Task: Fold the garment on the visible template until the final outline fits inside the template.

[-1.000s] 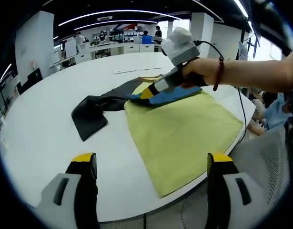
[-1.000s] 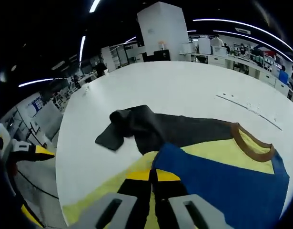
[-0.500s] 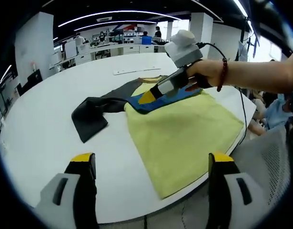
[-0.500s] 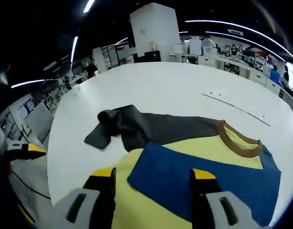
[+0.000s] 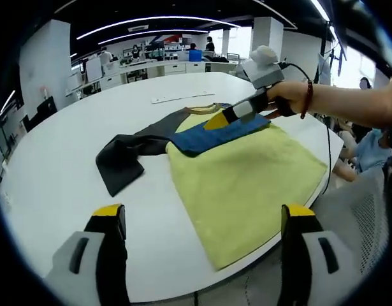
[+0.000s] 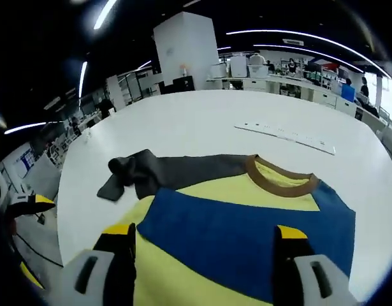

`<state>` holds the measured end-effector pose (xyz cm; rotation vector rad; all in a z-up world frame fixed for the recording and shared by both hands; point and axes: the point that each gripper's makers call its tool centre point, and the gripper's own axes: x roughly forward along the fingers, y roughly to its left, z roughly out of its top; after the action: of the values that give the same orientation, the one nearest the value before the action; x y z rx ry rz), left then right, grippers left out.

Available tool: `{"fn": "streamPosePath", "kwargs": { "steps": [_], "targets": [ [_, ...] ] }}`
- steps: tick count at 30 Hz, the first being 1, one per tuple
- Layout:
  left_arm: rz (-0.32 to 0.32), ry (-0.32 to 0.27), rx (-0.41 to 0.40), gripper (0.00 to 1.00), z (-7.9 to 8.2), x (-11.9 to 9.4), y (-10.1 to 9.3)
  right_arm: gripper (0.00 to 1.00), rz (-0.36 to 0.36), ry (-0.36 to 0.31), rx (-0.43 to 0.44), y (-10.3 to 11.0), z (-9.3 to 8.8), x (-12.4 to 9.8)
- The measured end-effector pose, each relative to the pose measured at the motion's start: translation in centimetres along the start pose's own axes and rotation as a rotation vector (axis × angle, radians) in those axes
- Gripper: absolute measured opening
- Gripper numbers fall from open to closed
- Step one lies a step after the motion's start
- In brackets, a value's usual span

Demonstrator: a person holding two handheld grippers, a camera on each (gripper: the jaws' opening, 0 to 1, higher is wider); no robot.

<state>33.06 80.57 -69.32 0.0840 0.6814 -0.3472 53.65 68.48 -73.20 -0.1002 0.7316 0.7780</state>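
Left gripper (image 5: 199, 220): jaws spread, holding nothing.
Right gripper (image 6: 205, 239): released above shirt (image 6: 240, 223).
Sleeve (image 5: 122, 159): dark, possibly bunched, on worktop (image 5: 55, 166).

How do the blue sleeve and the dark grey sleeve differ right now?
The blue sleeve lies folded flat across the yellow body; the dark grey sleeve stretches out onto the white table. The blue one is smooth; the grey one bunches at its end. Both meet the brown collar.

I saw a shirt (image 6: 246, 191) in yellow with a blue panel (image 6: 246, 239), a brown collar (image 6: 282, 182) and a dark grey sleeve (image 5: 122, 159), on a white table (image 5: 55, 185); my grippers' jaws were black, tipped yellow, on grey bodies
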Motion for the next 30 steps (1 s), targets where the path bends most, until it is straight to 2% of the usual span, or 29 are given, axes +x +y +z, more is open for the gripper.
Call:
{"fn": "streamPosePath", "kwargs": {
  "steps": [7,19,23,30],
  "targets": [
    [-0.006,-0.013,0.005,0.99,0.6,0.2,-0.2,0.87,-0.044,-0.002,0.008,-3.1,-1.0,-1.8],
    [-0.001,-0.011,0.023,0.99,0.6,0.1,-0.2,0.75,-0.13,0.018,-0.01,-8.4,-3.5,-4.4],
    [-0.002,-0.005,0.026,0.98,0.5,0.2,-0.2,0.73,-0.147,0.029,-0.01,-9.6,-4.5,-5.2],
    [-0.009,-0.01,0.033,0.98,0.7,0.1,-0.5,0.62,-0.151,0.039,-0.013,-10.9,-5.7,-6.5]
  ]
}}
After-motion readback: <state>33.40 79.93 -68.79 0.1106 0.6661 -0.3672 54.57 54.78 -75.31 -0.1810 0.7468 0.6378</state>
